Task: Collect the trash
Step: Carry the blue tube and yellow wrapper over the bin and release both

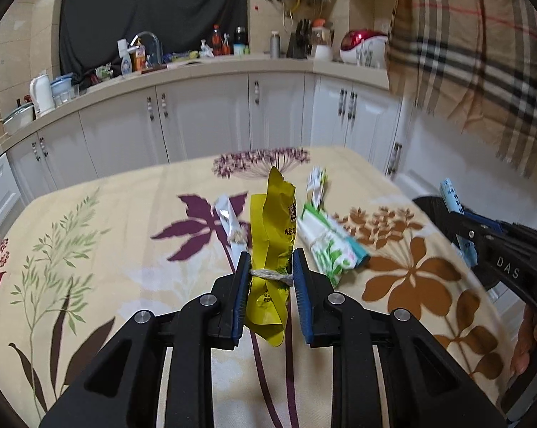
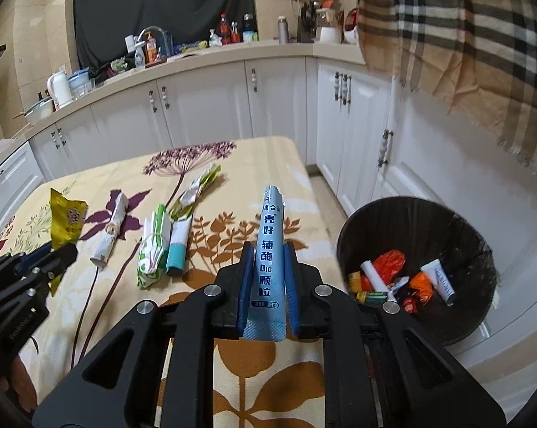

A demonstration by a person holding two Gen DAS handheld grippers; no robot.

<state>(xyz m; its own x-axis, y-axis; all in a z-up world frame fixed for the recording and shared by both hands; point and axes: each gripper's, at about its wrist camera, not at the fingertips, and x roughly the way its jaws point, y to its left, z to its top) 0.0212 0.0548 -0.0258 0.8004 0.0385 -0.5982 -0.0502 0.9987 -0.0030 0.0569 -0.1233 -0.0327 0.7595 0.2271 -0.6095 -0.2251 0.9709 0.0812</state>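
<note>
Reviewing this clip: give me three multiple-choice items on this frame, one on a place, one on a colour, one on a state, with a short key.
1. Where is the bin?
A. on the table
B. on the floor beside the table
C. on the counter

2. The wrapper in the left gripper is:
A. yellow
B. red
C. white

3. The right gripper is:
A. open and empty
B. shut on a blue sachet
C. shut on a bottle

Key: B, it stands below the table edge; A, yellow foil between the pads; B, the pads clamp the sachet.
</note>
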